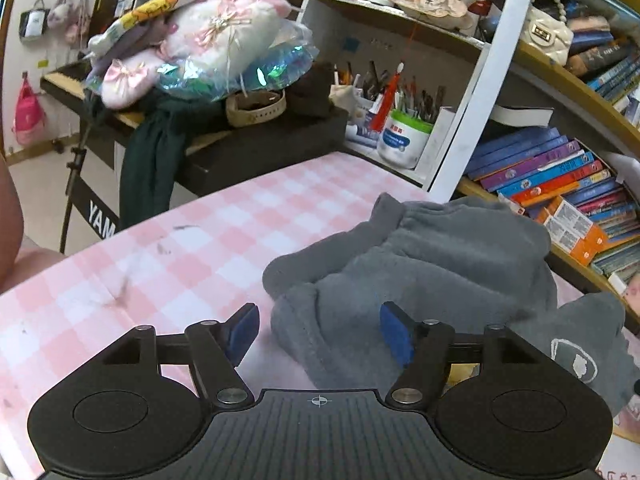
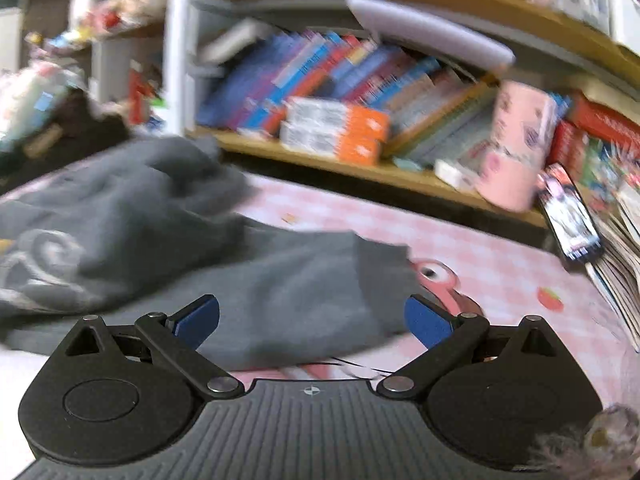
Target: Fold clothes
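Left gripper (image 1: 320,332) jaws stood apart over grey garment (image 1: 440,256) on pink-checked tabletop (image 1: 180,248), gripping nothing. Right gripper (image 2: 312,320) jaws wide, empty.

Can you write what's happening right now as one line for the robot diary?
task: fold clothes | left gripper: open, empty | right gripper: open, empty | crumpled grey fleece garment: on pink checked cloth

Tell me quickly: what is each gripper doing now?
Left gripper: jaws open, holding nothing, above the grey garment.
Right gripper: jaws open, holding nothing.
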